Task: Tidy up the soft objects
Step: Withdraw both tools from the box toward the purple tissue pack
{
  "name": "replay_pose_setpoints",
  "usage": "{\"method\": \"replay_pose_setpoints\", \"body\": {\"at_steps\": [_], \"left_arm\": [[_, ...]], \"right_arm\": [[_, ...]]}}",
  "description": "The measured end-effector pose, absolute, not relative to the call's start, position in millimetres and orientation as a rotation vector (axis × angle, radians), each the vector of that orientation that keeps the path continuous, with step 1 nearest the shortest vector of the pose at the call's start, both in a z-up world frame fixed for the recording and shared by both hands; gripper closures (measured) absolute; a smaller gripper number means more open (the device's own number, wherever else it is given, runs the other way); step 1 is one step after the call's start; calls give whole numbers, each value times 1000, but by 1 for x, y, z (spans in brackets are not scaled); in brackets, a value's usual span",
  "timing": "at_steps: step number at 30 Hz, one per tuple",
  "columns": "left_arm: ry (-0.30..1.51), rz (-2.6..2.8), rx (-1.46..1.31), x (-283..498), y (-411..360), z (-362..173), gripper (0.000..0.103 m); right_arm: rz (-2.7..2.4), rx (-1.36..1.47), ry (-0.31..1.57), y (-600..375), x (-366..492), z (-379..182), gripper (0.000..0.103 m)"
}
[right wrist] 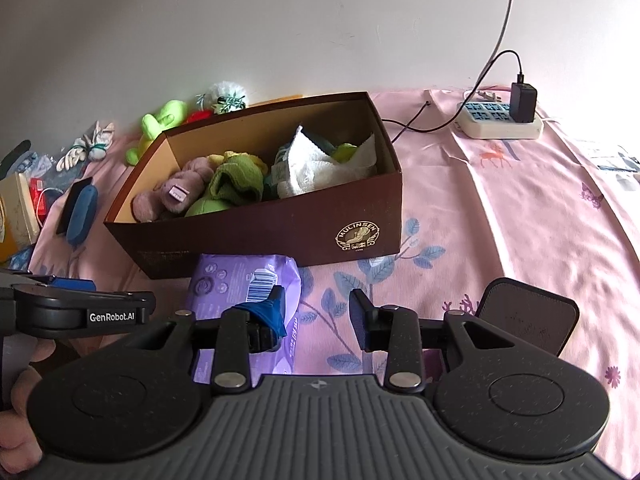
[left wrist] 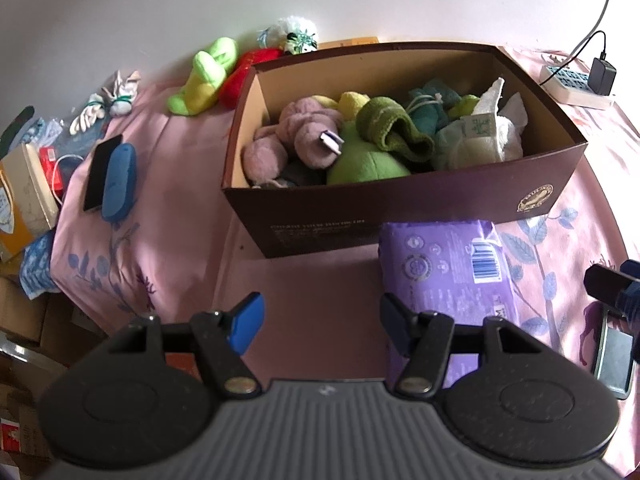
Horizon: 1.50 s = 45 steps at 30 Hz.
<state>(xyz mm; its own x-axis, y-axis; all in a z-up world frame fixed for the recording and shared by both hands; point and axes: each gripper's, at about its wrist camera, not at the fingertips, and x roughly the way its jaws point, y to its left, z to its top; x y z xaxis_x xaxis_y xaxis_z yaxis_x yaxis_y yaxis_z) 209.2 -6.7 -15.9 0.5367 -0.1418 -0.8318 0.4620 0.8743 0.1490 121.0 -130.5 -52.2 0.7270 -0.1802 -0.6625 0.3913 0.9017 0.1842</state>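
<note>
Purple plastic, a soft pack of wipes (left wrist: 448, 276), lies nearest on the pink flowered bed sheet (left wrist: 168, 184), just in front of the brown cardboard box (left wrist: 400, 208). The left gripper (left wrist: 322, 322) hovers over the sheet with its jaws wide apart and nothing between them; its right finger stands over the edge of the pack. The right gripper (right wrist: 318, 312) hangs beside the same pack, jaws narrow but apart, also empty. A black flat pad (right wrist: 528, 316) lies on the sheet at its right side.

Inside the box the soft things lie in a heap: a mauve plush toy (left wrist: 304, 136) with a small tag at the left end, a green knitted sock (left wrist: 392, 128) in the middle over a lime green plush (left wrist: 368, 166), a teal cloth (left wrist: 430, 110) behind, and white cloth (left wrist: 492, 136) at the right end.

Behind the box, near the wall, a lime green plush toy (left wrist: 204, 76), a red soft thing (left wrist: 248, 72) and a white fluffy toy (left wrist: 294, 34) lie on the bed, still outside. Far right stands a white power strip (right wrist: 500, 122) with a black charger
</note>
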Motion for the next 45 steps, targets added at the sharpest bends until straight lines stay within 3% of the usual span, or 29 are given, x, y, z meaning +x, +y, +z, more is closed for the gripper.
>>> {"method": "replay_pose_setpoints", "body": {"at_steps": [45], "left_arm": [[1012, -139, 313, 160, -21, -22, 41]], "right_arm": [[-41, 363, 787, -167, 100, -69, 83]]}}
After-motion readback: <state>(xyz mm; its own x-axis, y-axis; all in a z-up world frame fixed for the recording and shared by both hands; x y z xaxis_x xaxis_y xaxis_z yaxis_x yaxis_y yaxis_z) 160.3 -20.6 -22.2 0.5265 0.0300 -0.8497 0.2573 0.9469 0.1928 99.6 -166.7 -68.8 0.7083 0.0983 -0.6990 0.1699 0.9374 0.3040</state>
